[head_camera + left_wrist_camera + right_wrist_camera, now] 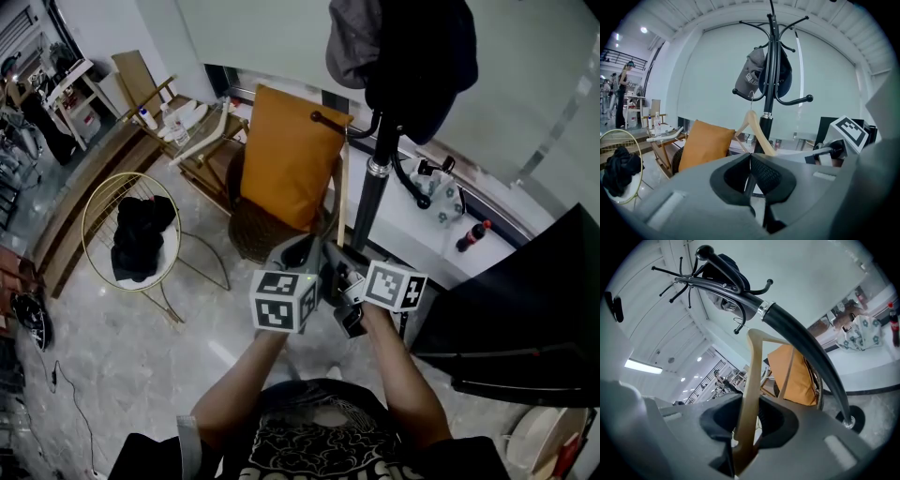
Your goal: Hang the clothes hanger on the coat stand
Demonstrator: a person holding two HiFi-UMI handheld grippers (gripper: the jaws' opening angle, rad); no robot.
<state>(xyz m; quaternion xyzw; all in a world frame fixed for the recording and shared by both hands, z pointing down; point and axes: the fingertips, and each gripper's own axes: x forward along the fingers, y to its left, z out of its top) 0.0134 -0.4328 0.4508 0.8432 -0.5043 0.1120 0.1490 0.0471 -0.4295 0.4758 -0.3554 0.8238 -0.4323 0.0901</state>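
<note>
Holding left gripper (750,157) pinched shut, empty, just short of coat stand (769,70). Gripping wooden clothes hanger (752,380) by one arm in right gripper (750,413), hook up beside the stand's lower peg (740,94); cannot tell whether seated. Might drop it if released early, or knock cap (749,75) off stand. Cannot read cap's white lettering.

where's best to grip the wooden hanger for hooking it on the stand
Low on one arm of the wooden hanger, from below, as the right hand-held gripper holds it now: the flat arm fits between the jaws and the hook stays free for a coat stand peg.
</note>
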